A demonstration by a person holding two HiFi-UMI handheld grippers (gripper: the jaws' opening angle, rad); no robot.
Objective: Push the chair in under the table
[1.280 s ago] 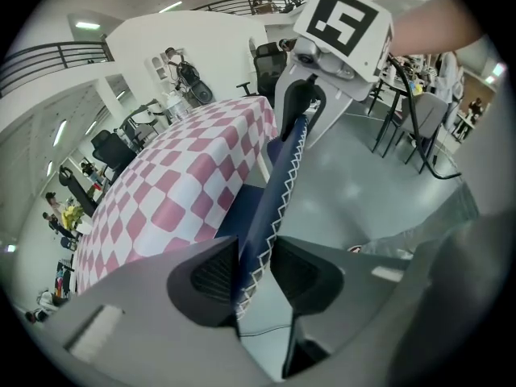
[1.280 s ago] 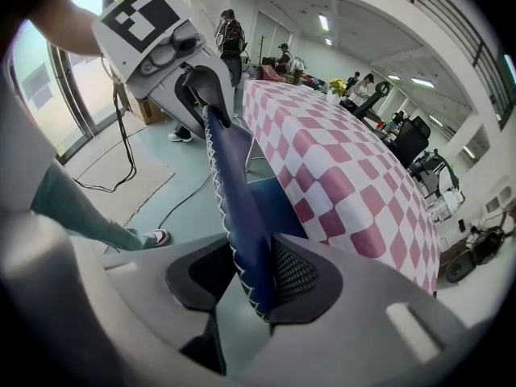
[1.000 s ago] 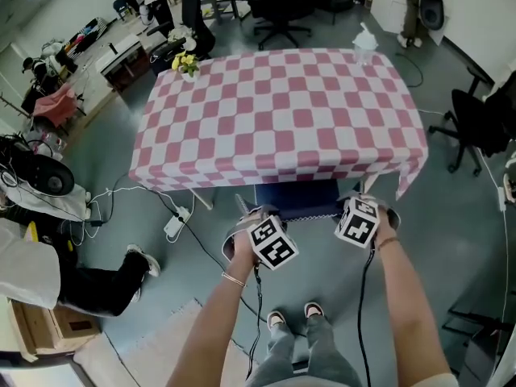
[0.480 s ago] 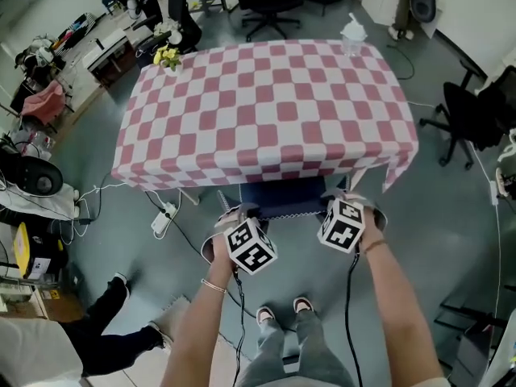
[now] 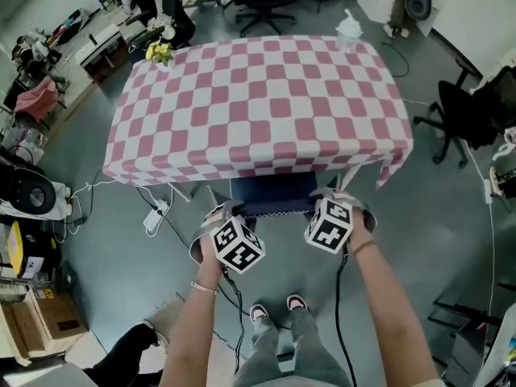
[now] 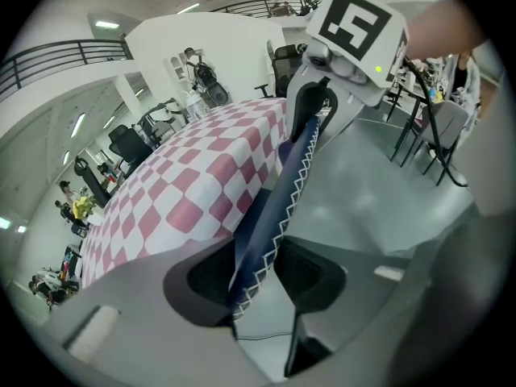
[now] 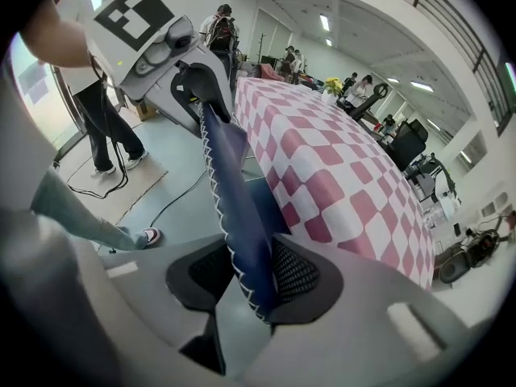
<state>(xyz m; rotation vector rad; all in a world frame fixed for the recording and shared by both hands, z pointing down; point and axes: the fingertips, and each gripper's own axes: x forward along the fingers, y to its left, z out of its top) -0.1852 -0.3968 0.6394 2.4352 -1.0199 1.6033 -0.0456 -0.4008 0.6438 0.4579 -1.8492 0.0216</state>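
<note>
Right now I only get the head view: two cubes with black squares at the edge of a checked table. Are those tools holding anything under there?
Observer: Yes. The right gripper view shows the right gripper closed on a navy chair back with white zigzag stitching along its edge.
Operator: And the other one, same grip?
Observer: Not quite. In the left gripper view the left gripper has just been opening its jaws. The chair back runs between them, but the pads do not look pressed on it.
</note>
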